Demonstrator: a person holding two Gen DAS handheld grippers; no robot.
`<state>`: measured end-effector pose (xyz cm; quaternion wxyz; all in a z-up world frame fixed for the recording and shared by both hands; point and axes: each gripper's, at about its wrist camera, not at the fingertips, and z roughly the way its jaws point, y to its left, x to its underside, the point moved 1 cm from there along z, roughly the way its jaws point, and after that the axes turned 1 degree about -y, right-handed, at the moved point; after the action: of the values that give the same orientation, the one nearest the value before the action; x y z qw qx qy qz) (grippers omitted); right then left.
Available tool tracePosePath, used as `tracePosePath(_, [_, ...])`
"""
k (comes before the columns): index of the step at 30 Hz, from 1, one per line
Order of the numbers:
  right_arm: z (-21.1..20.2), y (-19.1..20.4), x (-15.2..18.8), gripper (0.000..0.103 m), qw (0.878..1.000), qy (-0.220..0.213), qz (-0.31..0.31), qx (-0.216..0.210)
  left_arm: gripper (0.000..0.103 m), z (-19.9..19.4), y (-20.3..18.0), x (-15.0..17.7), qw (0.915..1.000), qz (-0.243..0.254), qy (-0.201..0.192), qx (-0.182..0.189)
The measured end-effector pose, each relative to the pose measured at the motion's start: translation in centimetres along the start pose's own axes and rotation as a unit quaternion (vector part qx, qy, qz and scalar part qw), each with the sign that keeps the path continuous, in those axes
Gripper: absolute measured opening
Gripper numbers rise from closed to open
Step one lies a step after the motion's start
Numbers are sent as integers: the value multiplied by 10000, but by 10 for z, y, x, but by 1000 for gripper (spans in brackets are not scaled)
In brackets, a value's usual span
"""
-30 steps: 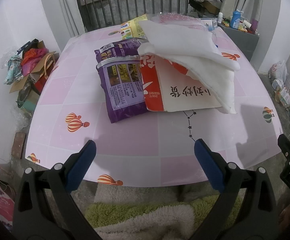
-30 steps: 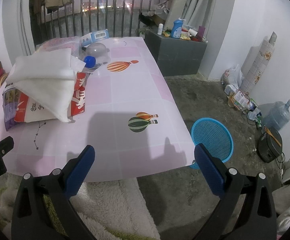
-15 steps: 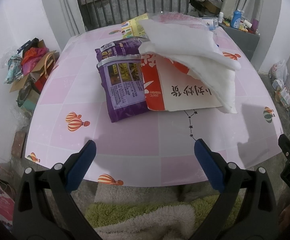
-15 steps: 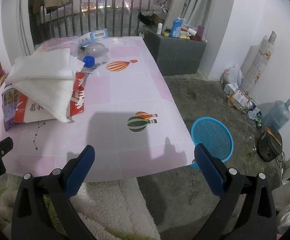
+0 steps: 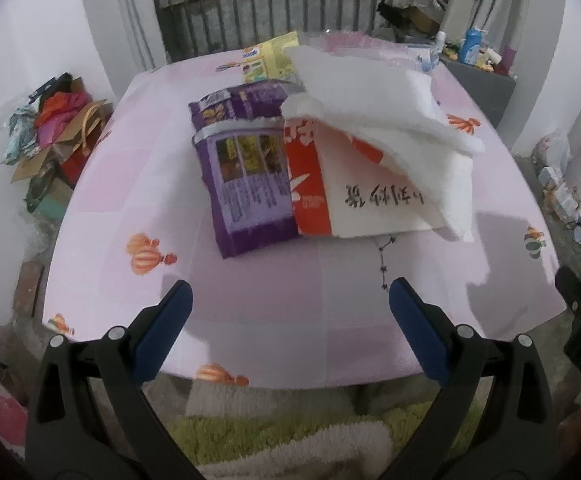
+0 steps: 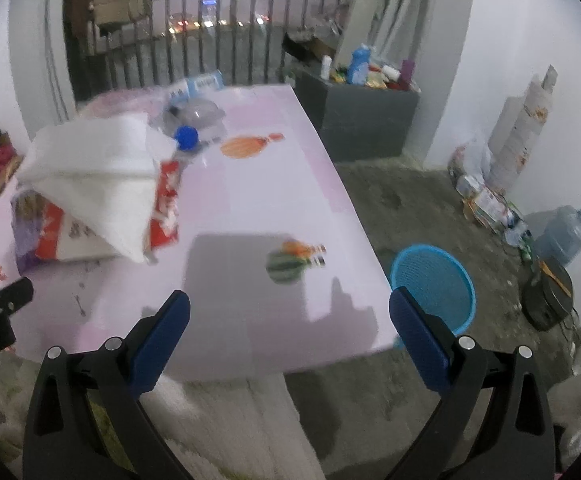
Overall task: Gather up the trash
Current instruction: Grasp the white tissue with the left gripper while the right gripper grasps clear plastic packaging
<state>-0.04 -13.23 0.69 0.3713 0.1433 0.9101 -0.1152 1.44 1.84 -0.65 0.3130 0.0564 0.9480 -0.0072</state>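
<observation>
Pink balloon-print table (image 5: 250, 300) faced from its near edge, with railings and a night view behind. Held the left gripper (image 5: 290, 308) wide, with nothing between the pads; held the right gripper (image 6: 290, 312) just as wide and empty too.

Found the trash heaped straight ahead of the left gripper, well apart from its tips and ahead-left of the right one. Saw a purple bag (image 5: 246, 196) nearest, touching a red-and-white bag (image 5: 350, 200) on its right. Saw a white pad (image 5: 370, 104) draped over both and a yellow packet (image 5: 270, 60) behind them. Made out a clear bottle (image 6: 194, 120) with a blue cap at the far side of the heap, blurred.

Spotted a blue basket (image 6: 430, 284) on the floor, just ahead of the right gripper's right finger, beside the table's corner and partly hidden by it. Judged it the likely bin.

Judged nothing collected yet. Reckoned the purple bag the easiest first pick.

Foresaw trouble:
- Could pinch only the slick film and lose the bag on the way to the basket.
- Could drag the overlapping red-and-white bag and pad along and scatter the heap.
- Could nudge the bottle and set it rolling off the edge.
- Could miss the basket, tucked low behind the corner.

Noted boxes (image 5: 50, 136) on the floor far left, a grey cabinet (image 6: 366, 116) far ahead and a water jug (image 6: 566, 236) far right. Found none of them in the way, and bare table between the grippers and the heap.
</observation>
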Motion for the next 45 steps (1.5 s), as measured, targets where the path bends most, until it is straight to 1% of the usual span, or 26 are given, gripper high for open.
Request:
tracePosePath(2, [-3,4,-10,97,9995,-272,-76,-155,94,0,4,-7,9998,40,-122,164])
tracePosePath(4, [-9,12,-24,97,9954,-737,-246,-565,94,-1,11,-14,9988,54,-283,406])
tracePosePath(5, [-11,15,-28,97,9934,-870,-289,-683,94,-3,16,-18,9972,39,-449,591])
tracePosePath(6, [-13,19,-33,97,9911,-1018,-346,-783,94,-5,20,-21,9952,17,-622,759])
tracePosePath(8, [-12,31,-45,97,9867,-1168,-507,-1013,94,-12,34,-27,9854,-131,-1144,1257])
tracePosePath(10, [-4,41,-56,97,9847,-1095,-512,-1257,94,-15,45,-36,9806,-348,-1376,1353])
tracePosePath(11, [1,45,-60,97,9842,-1026,-479,-1365,94,-15,48,-40,9792,-389,-1401,1418])
tracePosePath(13, [11,50,-68,96,9823,-888,-370,-1608,94,-13,54,-49,9745,-424,-1439,1671])
tracePosePath(15, [20,54,-75,87,9809,-815,-289,-1745,94,-12,56,-59,9707,-392,-1532,1807])
tracePosePath(16, [26,56,-82,85,9801,-752,-250,-1820,94,-11,54,-64,9688,-341,-1597,1865])
tracePosePath(18, [38,59,-92,75,9781,-619,-130,-1985,94,-10,48,-71,9655,-172,-1692,1970])
tracePosePath(19, [43,60,-95,73,9770,-547,-75,-2062,94,-9,45,-75,9646,-35,-1741,1978])
tracePosePath(20, [49,61,-98,70,9753,-454,-2,-2163,91,-6,41,-77,9642,56,-1763,1978])
tracePosePath(21, [55,61,-102,67,9738,-374,62,-2244,81,-4,38,-80,9633,137,-1788,1996])
tracePosePath(22, [64,63,-109,65,9712,-267,146,-2362,76,-1,35,-83,9630,218,-1785,2008])
tracePosePath(24, [76,66,-116,60,9676,-167,205,-2512,66,9,29,-89,9649,314,-1672,2002])
tracePosePath(26, [90,70,-125,58,9628,-30,296,-2685,58,19,25,-92,9666,354,-1561,2003])
tracePosePath(28, [101,74,-133,56,9588,25,316,-2823,53,26,26,-95,9675,358,-1474,2023])
tracePosePath(30, [108,76,-139,56,9551,97,349,-2939,44,33,26,-97,9680,339,-1377,2073])
tracePosePath(31, [114,78,-143,56,9525,157,385,-3018,42,36,26,-97,9682,322,-1319,2102])
tracePosePath(33, [128,80,-148,55,9486,289,429,-3122,33,43,26,-97,9683,298,-1207,2168])
tracePosePath(35, [136,82,-152,54,9443,377,452,-3238,29,47,26,-96,9681,308,-1147,2207])
tracePosePath(37, [147,82,-154,51,9401,482,505,-3336,26,50,26,-96,9671,327,-1111,2267])
tracePosePath(39, [153,82,-155,44,9358,565,534,-3439,18,52,25,-95,9662,343,-1068,2322])
tracePosePath(40, [155,84,-154,42,9349,589,535,-3459,17,54,25,-95,9660,350,-1053,2335])
tracePosePath(45, [156,85,-154,22,9317,616,462,-3549,10,54,22,-96,9653,387,-1086,2343])
